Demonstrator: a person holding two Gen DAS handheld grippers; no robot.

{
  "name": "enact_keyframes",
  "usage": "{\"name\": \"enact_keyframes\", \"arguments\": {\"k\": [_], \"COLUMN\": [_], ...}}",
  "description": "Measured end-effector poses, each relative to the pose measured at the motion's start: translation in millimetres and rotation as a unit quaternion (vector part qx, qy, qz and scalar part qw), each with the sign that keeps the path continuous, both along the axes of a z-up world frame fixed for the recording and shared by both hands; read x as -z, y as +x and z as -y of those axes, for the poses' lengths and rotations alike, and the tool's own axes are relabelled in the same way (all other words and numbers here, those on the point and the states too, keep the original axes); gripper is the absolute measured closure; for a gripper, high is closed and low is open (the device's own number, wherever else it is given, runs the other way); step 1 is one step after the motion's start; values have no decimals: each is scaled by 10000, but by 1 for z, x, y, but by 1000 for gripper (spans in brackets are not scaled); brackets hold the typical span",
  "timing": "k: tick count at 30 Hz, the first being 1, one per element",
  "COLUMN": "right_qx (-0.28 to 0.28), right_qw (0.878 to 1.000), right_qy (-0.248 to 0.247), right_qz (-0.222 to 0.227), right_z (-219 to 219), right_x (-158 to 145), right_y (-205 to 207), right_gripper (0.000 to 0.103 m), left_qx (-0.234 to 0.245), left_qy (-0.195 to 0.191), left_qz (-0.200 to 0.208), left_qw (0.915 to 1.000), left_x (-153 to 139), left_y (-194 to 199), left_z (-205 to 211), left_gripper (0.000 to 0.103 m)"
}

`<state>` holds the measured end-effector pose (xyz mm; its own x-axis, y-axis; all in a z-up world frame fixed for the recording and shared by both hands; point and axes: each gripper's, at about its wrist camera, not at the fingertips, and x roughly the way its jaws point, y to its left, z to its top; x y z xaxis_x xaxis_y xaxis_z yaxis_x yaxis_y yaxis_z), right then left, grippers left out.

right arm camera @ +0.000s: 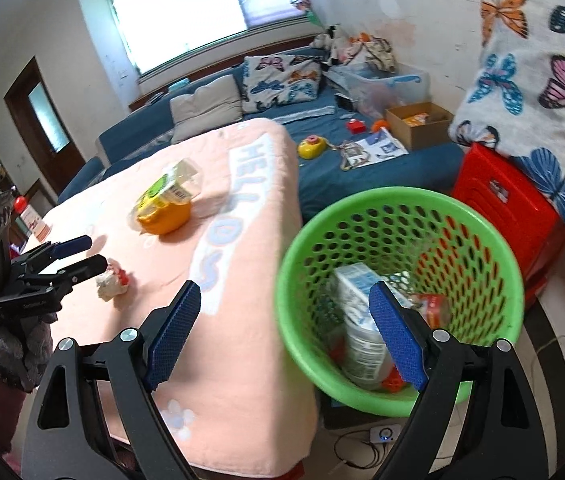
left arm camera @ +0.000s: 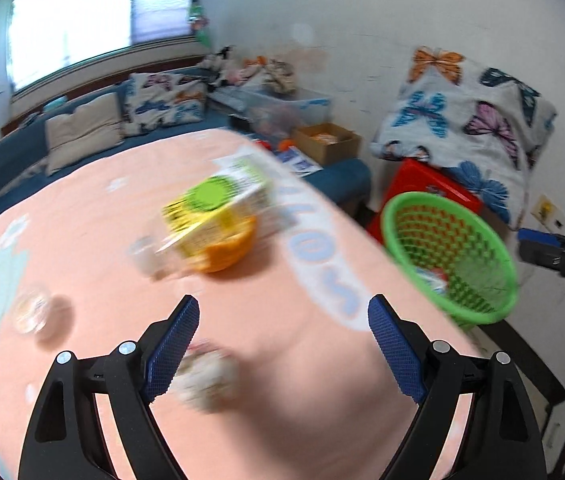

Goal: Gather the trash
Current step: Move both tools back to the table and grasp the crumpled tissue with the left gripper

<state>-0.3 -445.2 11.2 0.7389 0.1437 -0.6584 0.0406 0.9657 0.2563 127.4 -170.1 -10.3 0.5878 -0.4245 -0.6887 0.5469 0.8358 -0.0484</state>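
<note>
A crumpled white and red wrapper (left arm camera: 207,378) lies on the pink tablecloth (left arm camera: 82,208), blurred, beside the left finger of my left gripper (left arm camera: 282,312). That gripper is open and holds nothing. In the right wrist view the left gripper (right arm camera: 82,256) hovers with its tips just left of the wrapper (right arm camera: 112,280). My right gripper (right arm camera: 284,296) is open and empty, spanning the table's edge and the green mesh basket (right arm camera: 362,196). A milk carton (right arm camera: 356,312) and other scraps lie in the basket. An orange bowl with a yellow-green packet (right arm camera: 164,208) on it stands mid-table.
A clear plastic cup (left arm camera: 32,312) sits at the table's left. A red-capped bottle (right arm camera: 30,216) stands at the far left edge. The basket (left arm camera: 422,197) is off the table's right side, in front of a red plastic stool (right arm camera: 502,200). A blue sofa (right arm camera: 362,168) with clutter lies beyond.
</note>
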Motion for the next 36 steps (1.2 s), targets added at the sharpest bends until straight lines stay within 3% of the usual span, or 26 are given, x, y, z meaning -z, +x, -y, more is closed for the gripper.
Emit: {"name": "enact_keyframes", "arguments": {"k": [7,16,18,20,22,26,36], "right_qx": [-242,-427,-472,-506,-562,-667,-993], "right_qw": [9997,9990,9988,9986,9982,9975,9947], "right_qy": [-43,-38,-44,-41,-41,-71,-92], "right_qz": [-8,-83,-121,-150,-183,-230,-269], "right_z": [-25,-46,-50,-53,-58,-66,-92], "right_x": [-1,3,5,7,9,11,13], "right_y": [11,22,25,27,32,40,68], "right_gripper": [17,17,17,17,17,17,17], "left_qx": [-315,-433,-469,-493,-496,-535,-670], "left_qy": [173,269,288,324,314,237,54], "left_qz": [-213,-563,-598,-648,-711,-663,-510], "left_qw": [9991,9971,9967,9962,9957,9961,9964], "left_x": [25,57,61,65,68,67,54], "left_y": [13,31,33,36,37,34,25], "left_z": [-32,-35,-35,-36,-37,-39,-62], "left_gripper": [19,19,23,36,42,50,55]}}
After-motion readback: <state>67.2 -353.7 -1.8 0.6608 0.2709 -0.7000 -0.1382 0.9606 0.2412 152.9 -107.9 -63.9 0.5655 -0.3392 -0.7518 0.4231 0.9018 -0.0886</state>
